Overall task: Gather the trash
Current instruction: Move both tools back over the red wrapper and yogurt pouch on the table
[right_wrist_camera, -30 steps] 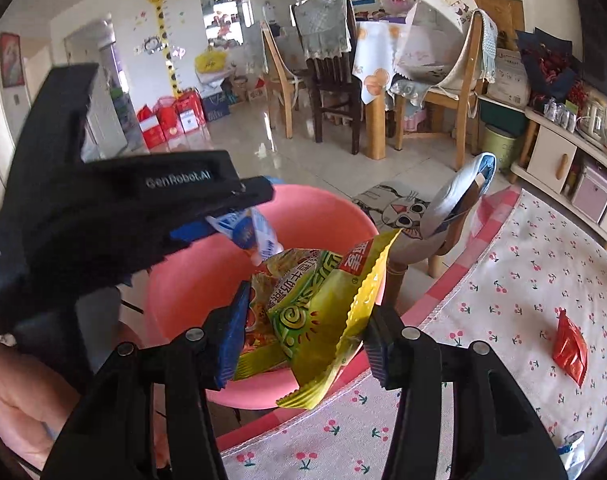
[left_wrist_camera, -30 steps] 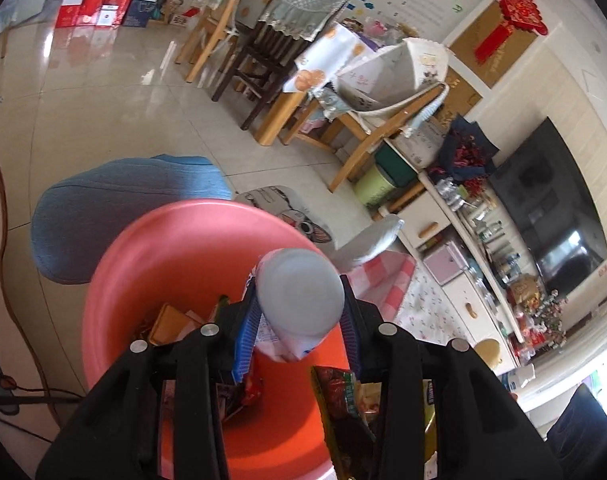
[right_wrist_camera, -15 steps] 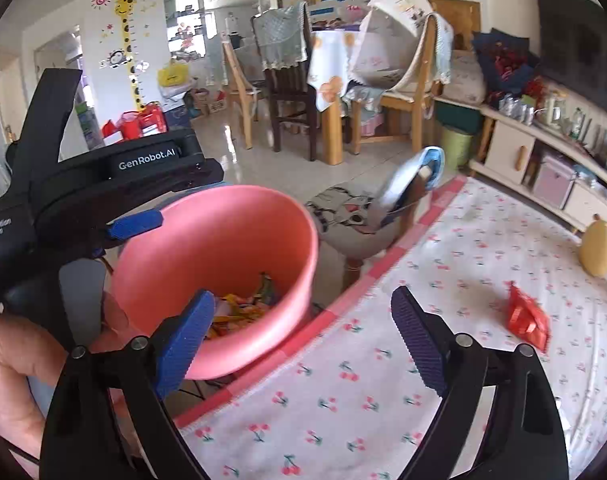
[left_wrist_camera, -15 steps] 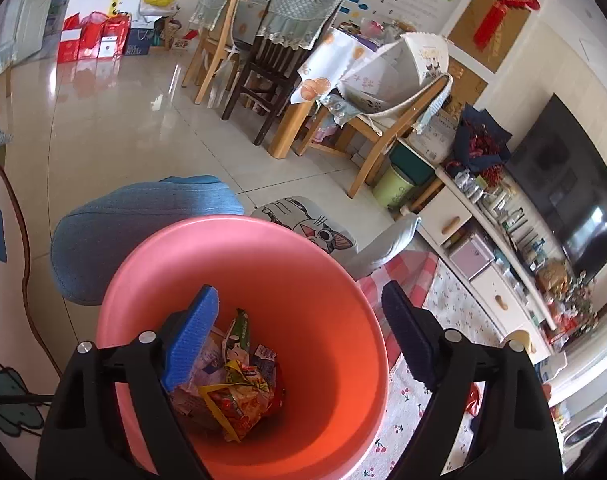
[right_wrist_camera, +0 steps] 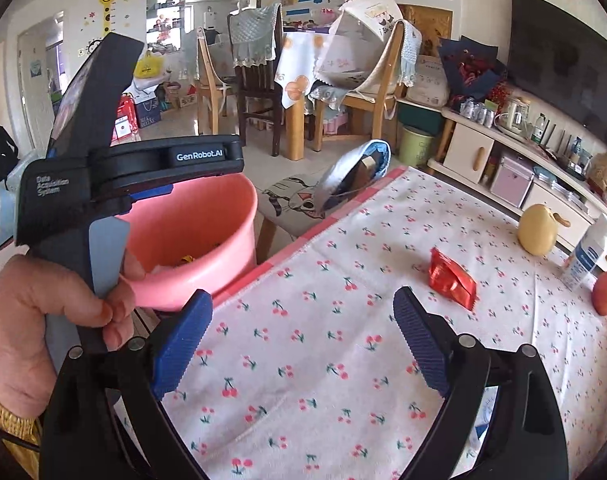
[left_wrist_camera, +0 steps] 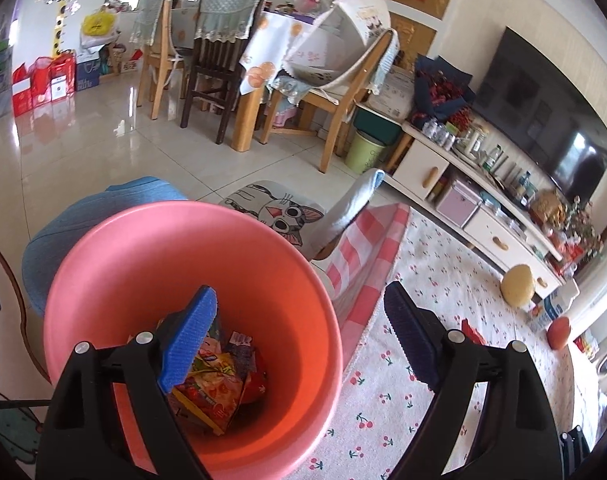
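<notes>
One pink bucket (left_wrist_camera: 103, 256) at 9 o'clock; one red wrapper (right_wrist_camera: 451, 280), one bottle (right_wrist_camera: 587, 254); maybe four wrappers (left_wrist_camera: 219, 380) inside.

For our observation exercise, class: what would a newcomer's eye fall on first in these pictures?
First, the big round pink plastic bucket beside the table, with crumpled colourful snack wrappers at its bottom. Next, the shiny red foil packet lying alone on the white cherry-print tablecloth, ahead of the open right tool.

Black left gripper (right_wrist_camera: 119, 200) printed "GenRobot.AI" and "Data Acquisition System"; right gripper (right_wrist_camera: 301, 340) has ridged blue pads (right_wrist_camera: 181, 338) and silver screws; bare-skinned hand (right_wrist_camera: 43, 320) at nine o'clock.
</notes>
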{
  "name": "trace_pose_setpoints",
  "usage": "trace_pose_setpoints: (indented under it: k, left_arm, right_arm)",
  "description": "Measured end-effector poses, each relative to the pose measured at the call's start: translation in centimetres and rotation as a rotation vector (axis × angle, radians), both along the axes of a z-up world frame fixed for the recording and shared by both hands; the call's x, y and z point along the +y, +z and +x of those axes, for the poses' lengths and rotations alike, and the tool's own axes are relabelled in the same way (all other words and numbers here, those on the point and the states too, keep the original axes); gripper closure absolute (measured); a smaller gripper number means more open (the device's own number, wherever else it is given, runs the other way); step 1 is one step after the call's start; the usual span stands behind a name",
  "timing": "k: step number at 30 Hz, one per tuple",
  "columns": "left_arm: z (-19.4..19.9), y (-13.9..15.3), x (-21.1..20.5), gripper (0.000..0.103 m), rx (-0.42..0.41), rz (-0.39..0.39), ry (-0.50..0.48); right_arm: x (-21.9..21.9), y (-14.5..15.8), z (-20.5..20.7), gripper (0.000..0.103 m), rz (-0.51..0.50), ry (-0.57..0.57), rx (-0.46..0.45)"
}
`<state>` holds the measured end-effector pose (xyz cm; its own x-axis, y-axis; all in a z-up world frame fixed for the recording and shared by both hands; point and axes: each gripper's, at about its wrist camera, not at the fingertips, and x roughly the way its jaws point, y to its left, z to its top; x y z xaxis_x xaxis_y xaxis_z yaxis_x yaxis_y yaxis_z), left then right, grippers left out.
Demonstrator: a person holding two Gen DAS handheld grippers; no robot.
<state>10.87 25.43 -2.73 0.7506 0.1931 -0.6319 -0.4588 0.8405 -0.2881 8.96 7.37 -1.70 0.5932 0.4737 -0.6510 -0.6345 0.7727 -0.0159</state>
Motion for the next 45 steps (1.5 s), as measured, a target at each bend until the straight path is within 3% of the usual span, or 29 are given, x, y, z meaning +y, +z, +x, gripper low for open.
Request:
trace_pose_setpoints:
  k: [13,25,35,45]
  left_arm:
    - [1.1,-0.2,-4.5,0.016,-0.013,0.036,-0.115]
    - [2.0,-0.2,-10.3,0.016,-0.012,0.153,-0.233]
    - [2.7,-1.0,-14.6,0.012,0.030,0.262,-0.323]
    - [3.5,-1.6,-16.5,0.009,0.063,0.299,-0.347]
  right_arm:
    - [-5.0,0.1,-1.3,0.010,-0.010,-0.071,-0.005]
    - [-10.0,0.3,-2.4,0.009,0.005,-0.120,-0.028]
    - [-13.6,-0.4,-1.6,0.009,0.039,-0.174,0.012]
    - [-16.6,-1.0,0.0,0.009,0.071,-0.240,0.057]
